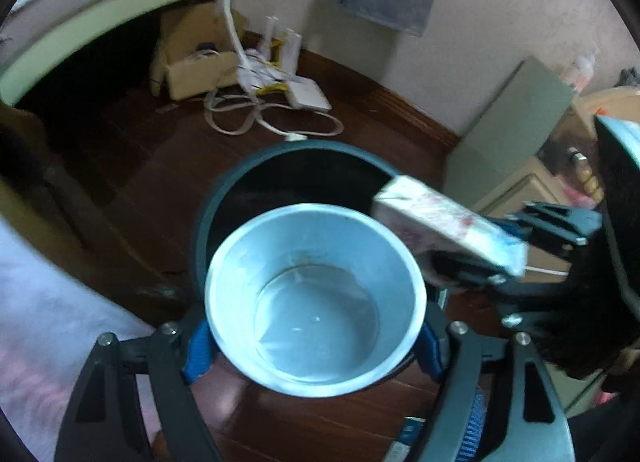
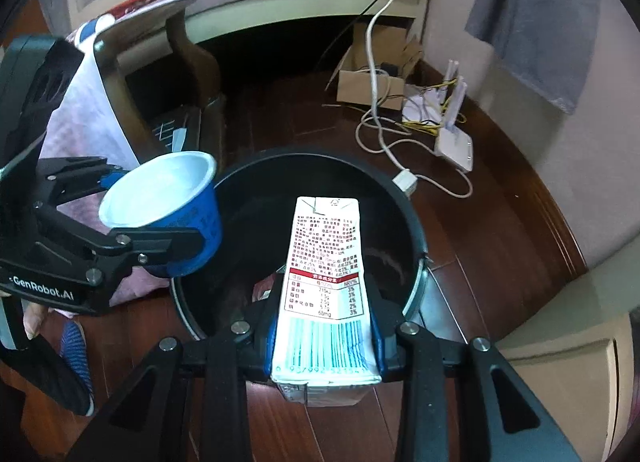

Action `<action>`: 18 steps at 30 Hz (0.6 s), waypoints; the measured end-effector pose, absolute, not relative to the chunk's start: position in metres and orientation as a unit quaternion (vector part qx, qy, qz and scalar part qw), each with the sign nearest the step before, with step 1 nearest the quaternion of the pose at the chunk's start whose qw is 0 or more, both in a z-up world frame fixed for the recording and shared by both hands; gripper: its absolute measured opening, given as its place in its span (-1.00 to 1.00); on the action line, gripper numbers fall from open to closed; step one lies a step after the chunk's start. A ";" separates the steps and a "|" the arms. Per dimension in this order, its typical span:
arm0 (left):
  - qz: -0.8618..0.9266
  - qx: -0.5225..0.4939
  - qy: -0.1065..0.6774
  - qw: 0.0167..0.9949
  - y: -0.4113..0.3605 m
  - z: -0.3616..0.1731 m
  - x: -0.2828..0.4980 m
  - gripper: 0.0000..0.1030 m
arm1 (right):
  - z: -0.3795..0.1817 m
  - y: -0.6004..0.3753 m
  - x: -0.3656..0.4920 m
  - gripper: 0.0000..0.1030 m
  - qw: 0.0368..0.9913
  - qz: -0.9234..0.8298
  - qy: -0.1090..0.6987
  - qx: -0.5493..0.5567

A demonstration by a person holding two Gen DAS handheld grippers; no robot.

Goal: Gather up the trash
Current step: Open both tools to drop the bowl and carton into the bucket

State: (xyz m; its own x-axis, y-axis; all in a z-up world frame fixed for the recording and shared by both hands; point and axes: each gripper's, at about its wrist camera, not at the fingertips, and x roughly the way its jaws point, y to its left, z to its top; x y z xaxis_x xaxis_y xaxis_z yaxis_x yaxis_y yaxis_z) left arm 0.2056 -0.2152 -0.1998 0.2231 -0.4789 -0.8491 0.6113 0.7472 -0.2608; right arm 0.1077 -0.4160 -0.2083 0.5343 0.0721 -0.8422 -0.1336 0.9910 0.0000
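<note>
Blue cup (image 2: 168, 202) gripped by left tool (image 2: 156, 214), carton's (image 2: 324, 282) barcode only in right view, clamped by right tool (image 2: 324, 338).

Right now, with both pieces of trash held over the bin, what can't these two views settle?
- Bin contents: the interior is dark in both views, and the carton and cup cover much of it.
- Cup outside: hidden in the left wrist view, which looks into it.
- Carton print: too small to read.
- Floor under the bed: in shadow.
</note>
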 end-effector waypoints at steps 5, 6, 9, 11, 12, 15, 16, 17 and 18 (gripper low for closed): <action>-0.315 0.048 0.514 0.796 -0.204 -0.202 0.213 0.99 | -0.215 -0.422 0.107 0.80 0.886 0.003 0.458 -0.075; -0.307 0.051 0.512 0.800 -0.202 -0.202 0.212 0.99 | -0.215 -0.426 0.105 0.80 0.884 -0.003 0.461 -0.077; -0.286 0.053 0.509 0.810 -0.195 -0.204 0.209 0.99 | -0.215 -0.434 0.102 0.80 0.882 -0.011 0.466 -0.069; -0.279 0.050 0.511 0.811 -0.192 -0.204 0.207 0.99 | -0.216 -0.438 0.100 0.80 0.881 -0.016 0.471 -0.051; -0.276 0.052 0.509 0.813 -0.191 -0.202 0.204 0.99 | -0.215 -0.439 0.099 0.80 0.879 -0.020 0.474 -0.042; -0.266 0.061 0.500 0.822 -0.185 -0.196 0.197 0.99 | -0.214 -0.436 0.096 0.85 0.876 -0.023 0.481 -0.030; -0.262 0.061 0.499 0.824 -0.182 -0.193 0.194 0.99 | -0.212 -0.434 0.093 0.87 0.877 -0.024 0.480 -0.030; -0.259 0.059 0.499 0.825 -0.180 -0.191 0.192 0.99 | -0.210 -0.431 0.090 0.88 0.878 -0.023 0.477 -0.029; -0.256 0.058 0.499 0.826 -0.177 -0.190 0.191 0.99 | -0.209 -0.429 0.088 0.88 0.879 -0.023 0.475 -0.028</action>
State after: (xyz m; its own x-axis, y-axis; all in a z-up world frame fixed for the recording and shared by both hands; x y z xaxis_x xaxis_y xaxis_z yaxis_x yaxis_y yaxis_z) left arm 0.1907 -0.1773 -0.1903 0.3711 -0.3653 -0.8537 0.4814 0.8619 -0.1595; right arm 0.0883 -0.4289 -0.2089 0.5477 -0.0668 -0.8340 0.0134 0.9974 -0.0711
